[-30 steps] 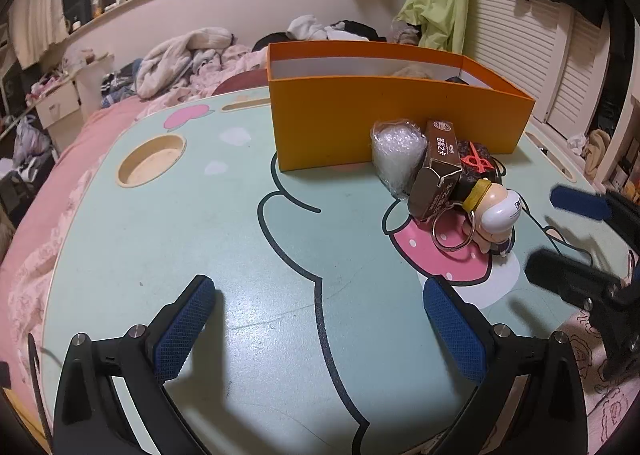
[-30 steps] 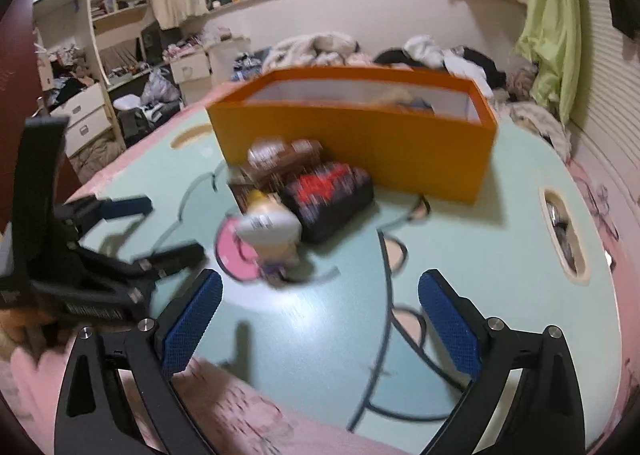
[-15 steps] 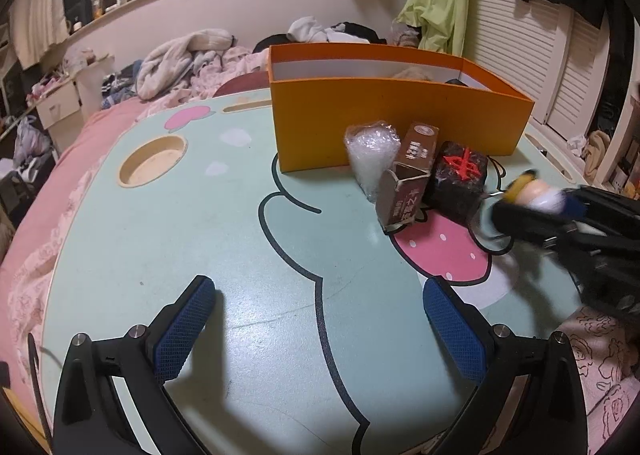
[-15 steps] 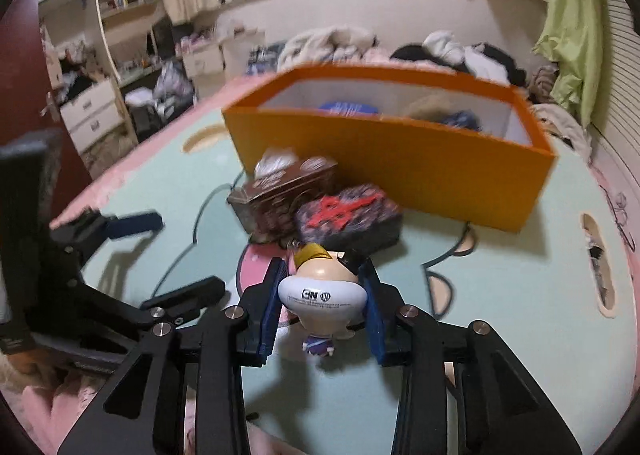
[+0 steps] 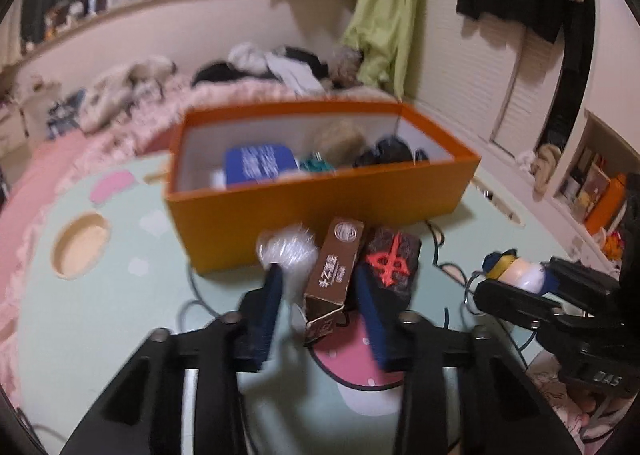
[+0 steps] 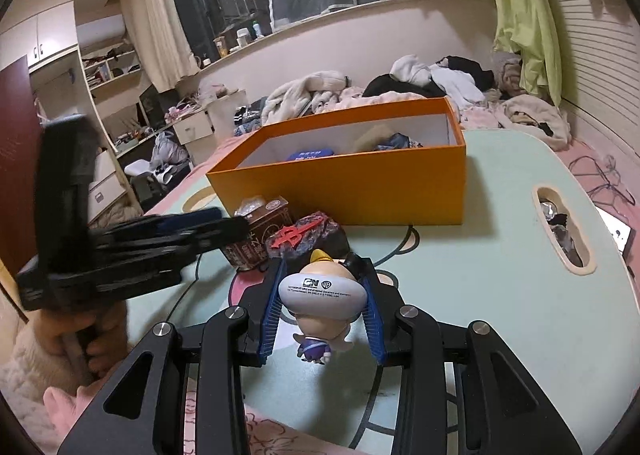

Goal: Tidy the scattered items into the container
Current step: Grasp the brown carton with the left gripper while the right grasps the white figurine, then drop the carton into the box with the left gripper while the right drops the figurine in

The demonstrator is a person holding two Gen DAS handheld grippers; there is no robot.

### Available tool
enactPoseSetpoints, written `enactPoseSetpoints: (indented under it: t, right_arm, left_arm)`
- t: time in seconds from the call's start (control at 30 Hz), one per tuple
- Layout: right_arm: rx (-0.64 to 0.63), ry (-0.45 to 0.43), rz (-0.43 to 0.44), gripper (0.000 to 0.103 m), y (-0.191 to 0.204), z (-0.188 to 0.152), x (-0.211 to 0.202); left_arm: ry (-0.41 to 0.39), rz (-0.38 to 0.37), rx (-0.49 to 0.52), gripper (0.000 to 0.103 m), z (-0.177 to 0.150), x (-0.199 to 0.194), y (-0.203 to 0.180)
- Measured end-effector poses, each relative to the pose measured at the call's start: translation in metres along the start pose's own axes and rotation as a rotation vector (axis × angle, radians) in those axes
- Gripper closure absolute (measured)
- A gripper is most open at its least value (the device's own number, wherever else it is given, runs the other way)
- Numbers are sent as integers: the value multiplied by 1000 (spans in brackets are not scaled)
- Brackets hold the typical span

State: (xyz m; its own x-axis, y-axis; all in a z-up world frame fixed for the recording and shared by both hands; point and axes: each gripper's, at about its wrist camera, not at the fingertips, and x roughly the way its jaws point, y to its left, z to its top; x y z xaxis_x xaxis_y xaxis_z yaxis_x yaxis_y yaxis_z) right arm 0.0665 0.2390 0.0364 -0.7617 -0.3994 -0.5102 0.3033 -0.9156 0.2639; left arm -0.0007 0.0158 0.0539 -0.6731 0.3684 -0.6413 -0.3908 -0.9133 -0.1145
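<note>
Left tool (image 5: 316,291): mine, jaws drawn in around the brown carton (image 5: 334,275). Log and frame agree it is closed; the frame is blurred, so I judge the pads are pressing the carton's sides rather than see it cleanly. The carton's near end looks raised off the desk.

Right tool (image 6: 322,305): clamped on the cartoon figurine (image 6: 320,295), pads on both sides of its pale head, body hanging toward me. It is held above the desk (image 6: 500,275), short of the box.

Container: orange box (image 6: 360,191), open top, standing at the far side of the desk, just behind the loose pile.

Already inside: a blue packet (image 5: 260,167), something teal, something dark and a pale fuzzy lump. Blur keeps me from naming them better.

Still out: clear plastic bundle (image 5: 288,251), touching the box front, just left of the carton; dark block with the red emblem (image 5: 394,267), just right of the carton. Both lie on the desk, untouched.

In hand, not yet delivered: carton and figurine.

Progress, my estimate: past halfway. Several things boxed, two gripped, two waiting.

Next need, as I judge it: carry both loads over the orange rim and let go, then come back for the bundle and the block.

Risk: the carton sits tight between its neighbours; lifting it may drag the bundle along.
</note>
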Motion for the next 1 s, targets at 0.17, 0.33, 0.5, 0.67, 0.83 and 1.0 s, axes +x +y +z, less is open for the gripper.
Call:
enactPoseSetpoints:
  t: [0.17, 0.33, 0.5, 0.67, 0.83, 1.0]
  right_arm:
    - [10, 1, 5, 66, -2, -1, 2]
    - [-8, -19, 2, 66, 1, 3, -2]
    - [33, -93, 30, 66, 4, 43, -3]
    - [43, -183, 0, 66, 2, 107, 19]
    - [70, 31, -153, 41, -21, 112, 80]
    - [-69, 14, -290, 33, -16, 87, 91]
  left_arm:
    - [-20, -36, -10, 86, -9, -10, -1]
    - [-114, -58, -74, 86, -14, -46, 7]
    - [-225, -75, -69, 86, 27, -70, 12]
    - [-274, 8, -74, 79, 83, -50, 16]
    - [-106, 79, -179, 14, 75, 17, 39]
    - [-106, 109, -72, 19, 64, 26, 25]
